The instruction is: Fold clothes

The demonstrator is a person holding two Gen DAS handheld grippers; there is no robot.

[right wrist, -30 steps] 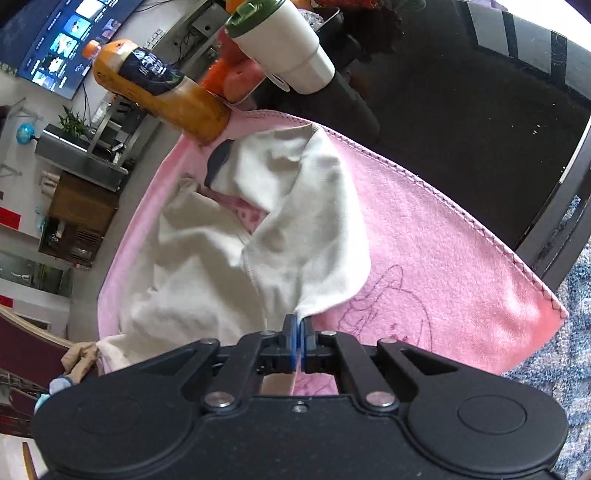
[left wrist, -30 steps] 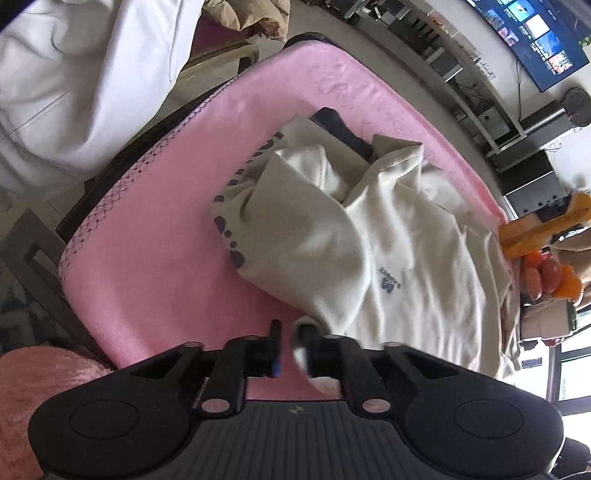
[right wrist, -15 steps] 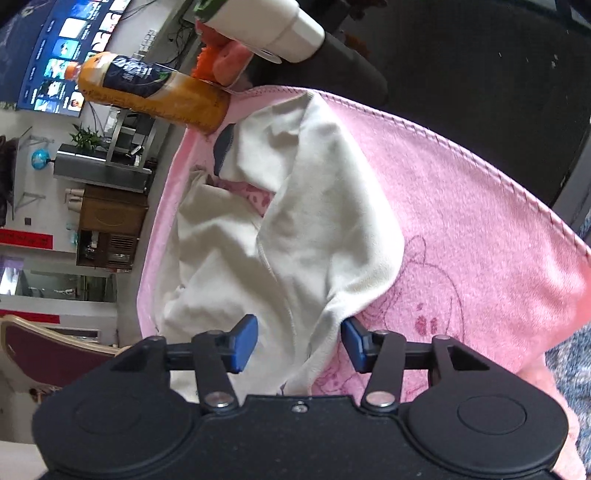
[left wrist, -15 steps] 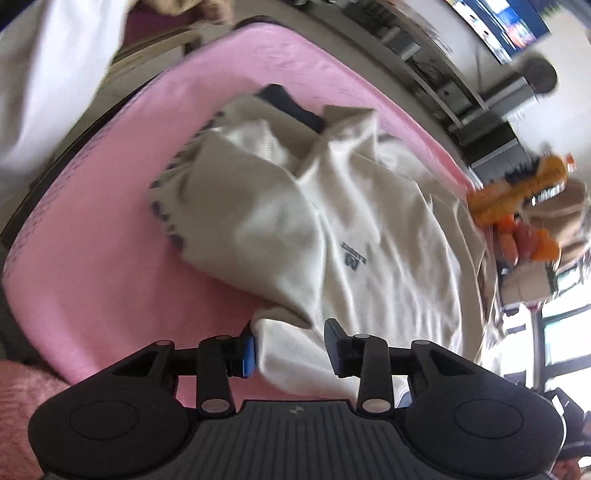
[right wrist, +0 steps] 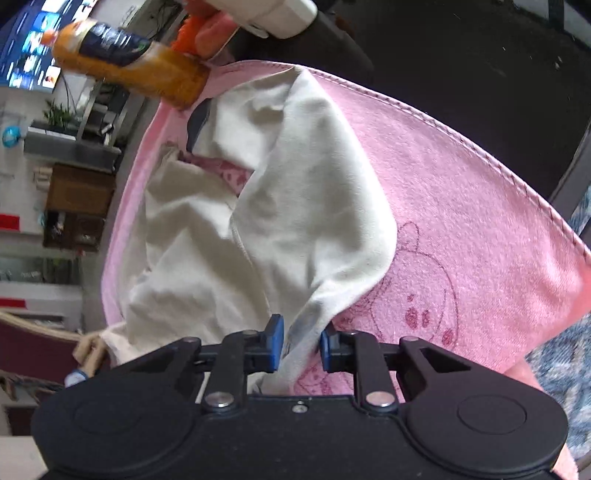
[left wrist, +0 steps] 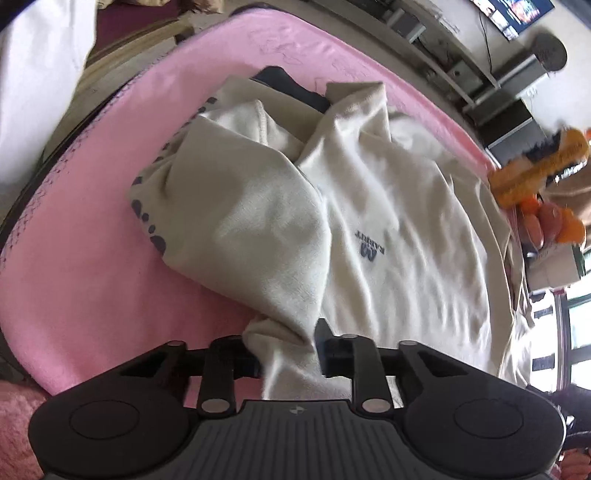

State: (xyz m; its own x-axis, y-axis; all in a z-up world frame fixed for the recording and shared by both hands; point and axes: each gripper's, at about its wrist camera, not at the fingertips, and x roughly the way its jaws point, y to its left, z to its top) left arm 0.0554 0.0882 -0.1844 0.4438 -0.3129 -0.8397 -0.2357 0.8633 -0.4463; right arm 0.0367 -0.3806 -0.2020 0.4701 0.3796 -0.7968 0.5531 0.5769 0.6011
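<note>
Cream sweatshirt (left wrist: 388,236) crumpled, sleeve folded over, on pink towel (left wrist: 92,258).

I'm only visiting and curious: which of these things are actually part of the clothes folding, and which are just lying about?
Part of the job:
- cream shirt, half folded
- pink towel spread under it
- left gripper and right gripper, both open with shirt cloth between the fingers

Just lying about:
- orange drink bottle
- white cup
- orange fruit
- TV screen
</note>
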